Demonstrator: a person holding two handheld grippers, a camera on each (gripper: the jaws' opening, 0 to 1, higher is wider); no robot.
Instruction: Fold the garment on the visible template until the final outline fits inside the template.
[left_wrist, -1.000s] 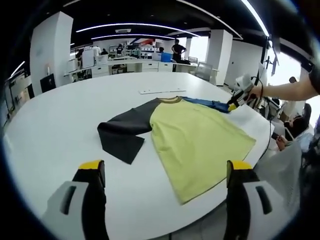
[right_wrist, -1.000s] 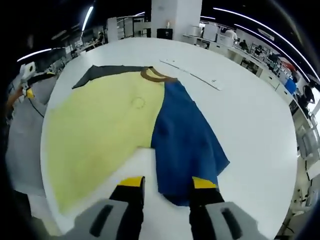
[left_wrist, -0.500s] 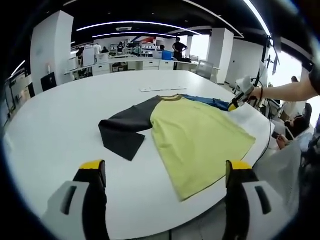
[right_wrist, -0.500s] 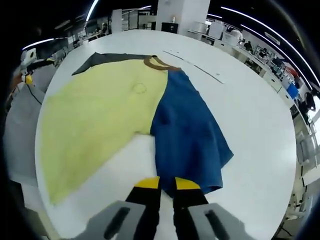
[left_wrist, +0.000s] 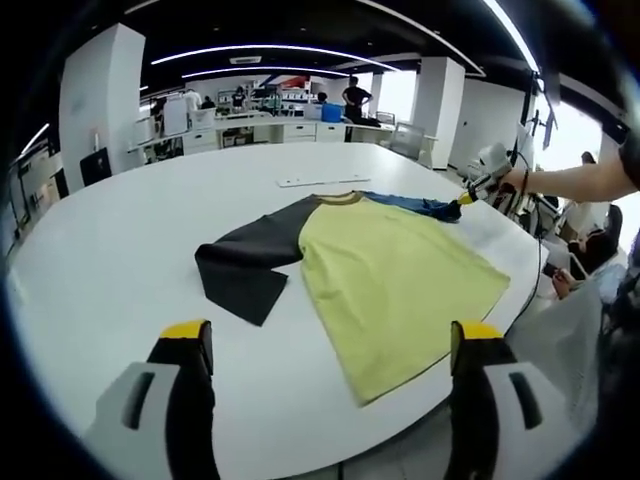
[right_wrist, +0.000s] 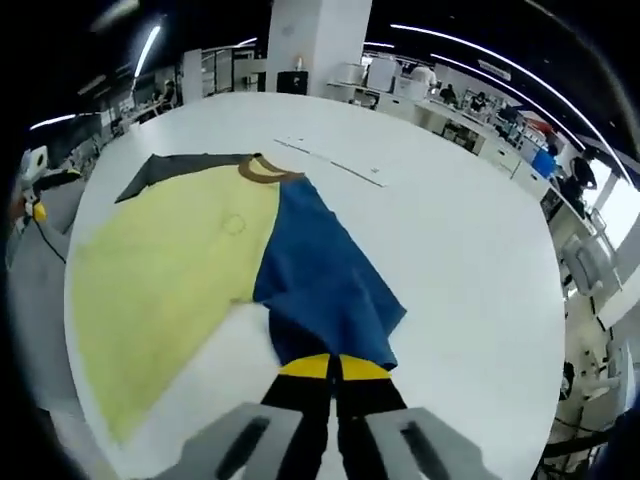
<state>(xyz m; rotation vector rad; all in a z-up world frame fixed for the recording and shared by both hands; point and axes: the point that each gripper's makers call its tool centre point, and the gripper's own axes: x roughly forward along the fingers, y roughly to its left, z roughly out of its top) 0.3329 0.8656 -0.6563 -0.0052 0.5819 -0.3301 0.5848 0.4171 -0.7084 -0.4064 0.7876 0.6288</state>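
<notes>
A: Item one, garment (left_wrist: 390, 270): yellow body, dark grey sleeve (left_wrist: 245, 265), blue sleeve (right_wrist: 320, 285), brown collar (right_wrist: 262, 172); location?

B: Spread flat on the round white table (left_wrist: 110, 250), toward its right and near edge in the left gripper view; grey sleeve laid out to the left, blue sleeve (left_wrist: 415, 206) at the far right; hem close to the table's near rim

A: Item two, right gripper (right_wrist: 333, 368): jaw condition?

B: Yellow-tipped jaws pressed together on the end of the blue sleeve; the cloth bunches into folds just ahead of the tips; the same gripper (left_wrist: 466, 198) shows in the left gripper view at the far right, held by a bare forearm, its tip at the sleeve end

A: Item three, left gripper (left_wrist: 330, 345): jaw condition?

B: Jaws wide apart, nothing between them; yellow tips stand at the near side of the table, apart from the garment; its white body (right_wrist: 35, 190) appears small at the left margin of the right gripper view

A: Item four, template?

B: A thin white strip (left_wrist: 312, 181) lies flat on the table beyond the collar, apart from the garment; seen also in the right gripper view (right_wrist: 335, 165); whether it is the template, cannot tell

A: Surroundings?

B: Office desks (left_wrist: 270, 128) and white pillars (left_wrist: 437, 110) beyond the table
</notes>
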